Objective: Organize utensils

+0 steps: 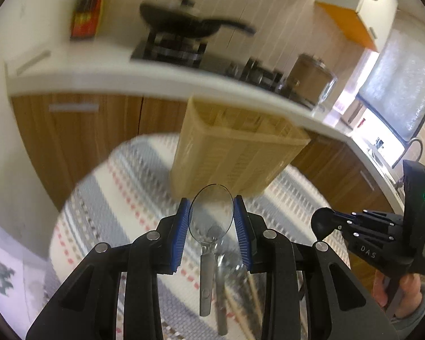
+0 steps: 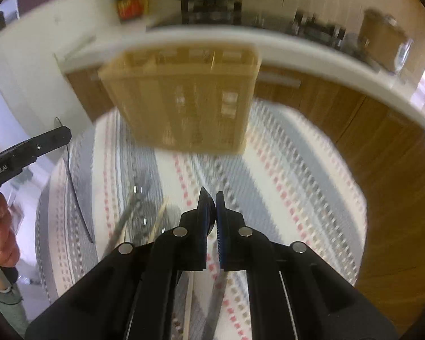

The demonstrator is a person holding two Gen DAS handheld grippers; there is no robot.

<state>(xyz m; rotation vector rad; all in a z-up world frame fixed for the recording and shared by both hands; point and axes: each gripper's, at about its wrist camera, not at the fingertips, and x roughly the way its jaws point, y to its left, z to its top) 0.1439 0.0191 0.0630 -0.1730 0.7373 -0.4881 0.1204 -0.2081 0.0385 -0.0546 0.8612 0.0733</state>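
Spoon, clear plastic, light and slippery, sits bowl-first in the left gripper; right gripper is clenched on a thin black utensil.

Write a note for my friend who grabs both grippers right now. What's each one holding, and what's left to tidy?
Left hand-held gripper: shut on the bowl of a clear spoon, handle hanging down.
Right hand-held gripper: shut on a black utensil, likely a spoon.
The beige basket stands at the far side of the striped cloth. More loose utensils lie on the cloth near the grippers.
Done: two utensils picked up. The basket's contents are too blurred to tell.
Left: put both in the basket, then collect the loose ones.
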